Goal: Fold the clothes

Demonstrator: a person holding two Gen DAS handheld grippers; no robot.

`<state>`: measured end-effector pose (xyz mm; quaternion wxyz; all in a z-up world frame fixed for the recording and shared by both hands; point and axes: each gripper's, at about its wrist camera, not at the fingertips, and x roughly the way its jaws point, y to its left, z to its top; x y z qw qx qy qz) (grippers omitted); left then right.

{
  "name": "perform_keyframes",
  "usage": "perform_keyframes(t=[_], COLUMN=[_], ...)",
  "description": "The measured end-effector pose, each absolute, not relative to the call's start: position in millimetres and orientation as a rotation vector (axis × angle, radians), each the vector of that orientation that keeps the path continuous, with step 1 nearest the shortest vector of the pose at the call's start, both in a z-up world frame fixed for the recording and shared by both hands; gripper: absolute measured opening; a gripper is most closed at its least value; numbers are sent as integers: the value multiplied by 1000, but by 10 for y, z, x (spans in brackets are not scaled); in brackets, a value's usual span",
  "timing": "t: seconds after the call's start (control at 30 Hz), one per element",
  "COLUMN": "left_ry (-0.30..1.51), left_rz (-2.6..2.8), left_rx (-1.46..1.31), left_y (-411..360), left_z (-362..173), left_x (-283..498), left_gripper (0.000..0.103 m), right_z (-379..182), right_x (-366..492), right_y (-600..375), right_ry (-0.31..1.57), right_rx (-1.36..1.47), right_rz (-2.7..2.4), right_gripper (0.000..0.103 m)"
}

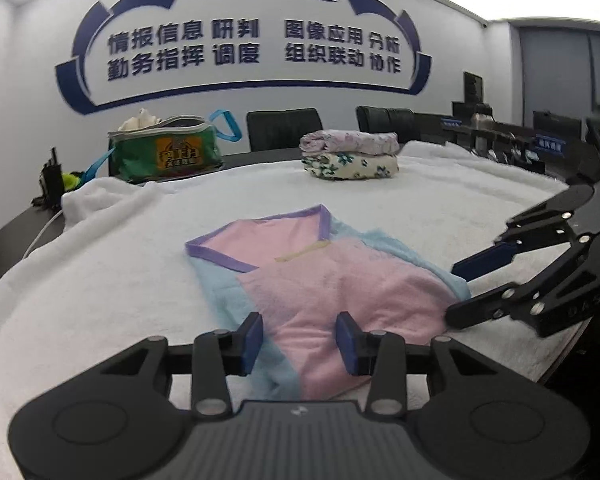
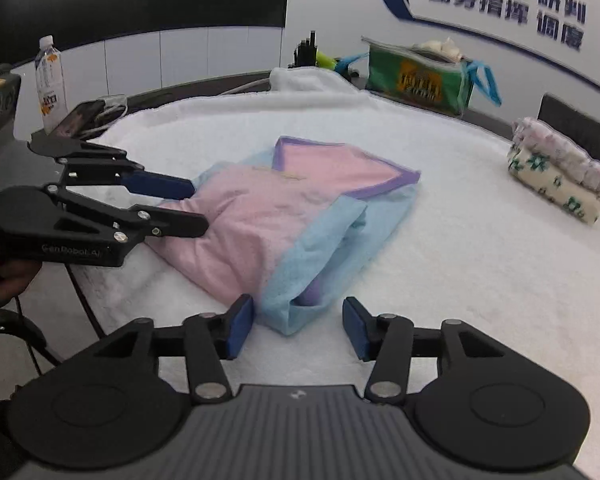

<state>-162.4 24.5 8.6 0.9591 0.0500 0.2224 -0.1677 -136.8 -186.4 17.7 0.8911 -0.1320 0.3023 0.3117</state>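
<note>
A folded pink and blue garment [image 1: 320,280] with purple trim lies near the front edge of a white towel [image 1: 100,280] spread over the table. The left gripper [image 1: 299,338] has its fingers spread, one end of the garment lying loose between them. The right gripper [image 2: 299,322] is likewise spread about the other end, seemingly not pressing it. Two folded garments [image 1: 350,154] are stacked toward the far edge.
</note>
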Motion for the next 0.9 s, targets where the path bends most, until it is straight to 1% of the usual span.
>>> perform_keyframes(t=[0.03, 0.13, 0.17, 0.2, 0.23, 0.27, 0.33, 0.37, 0.43, 0.53, 0.57, 0.6, 0.63, 0.67, 0.7, 0.73, 0.83, 0.9], left_ry=[440, 418, 422, 425, 440, 476, 546, 561, 550, 548, 545, 539, 534, 535, 539, 549, 573, 581], left_rz=[-353, -360, -337, -313, -294, -281, -269, -266, -276, -275, -268, -251, -232, -215, -192, -157, -72, -48], left_rx=[68, 2, 14, 26, 38, 49, 58, 50, 37, 11, 3, -4, -18, -39, -63, -92, -152, -201], left_y=[304, 410, 376, 343, 308, 271, 235, 248, 307, 438, 494, 556, 612, 677, 743, 811, 956, 1037], left_z=[154, 311, 320, 329, 323, 287, 190, 145, 117, 165, 199, 248, 295, 339, 379, 410, 474, 494], left_x=[-1622, -1557, -1482, -1408, -1332, -1254, -1133, -1115, -1146, -1173, -1170, -1154, -1124, -1069, -1008, -937, -737, -634], left_gripper=[39, 40, 37, 35, 27, 19, 18, 21, 23, 33, 33, 32, 33, 34, 34, 34, 35, 40], right_z=[225, 413, 454, 475, 494, 483, 425, 379, 266, 205, 247, 304, 362, 418, 458, 483, 521, 526], right_x=[-1365, -1369, -1339, -1287, -1234, -1154, -1011, -946, -839, -793, -778, -771, -764, -756, -708, -658, -464, -379], right_y=[-1897, -2001, -2002, -1969, -1935, -1870, -1758, -1712, -1639, -1711, -1752, -1802, -1851, -1900, -1941, -1975, -2070, -2100], right_ry=[630, 549, 529, 516, 504, 511, 546, 573, 636, 675, 680, 655, 631, 607, 585, 571, 564, 562], right_rx=[-257, -198, -180, -173, -166, -166, -167, -168, -184, -167, -153, -143, -134, -125, -124, -122, -78, -49], right_rz=[646, 646, 654, 653, 652, 645, 640, 644, 645, 639, 637, 624, 611, 598, 575, 550, 488, 478], right_gripper=[49, 49, 45, 37, 15, 9, 9, 9, 9, 11, 12, 15, 25, 38, 42, 44, 44, 44])
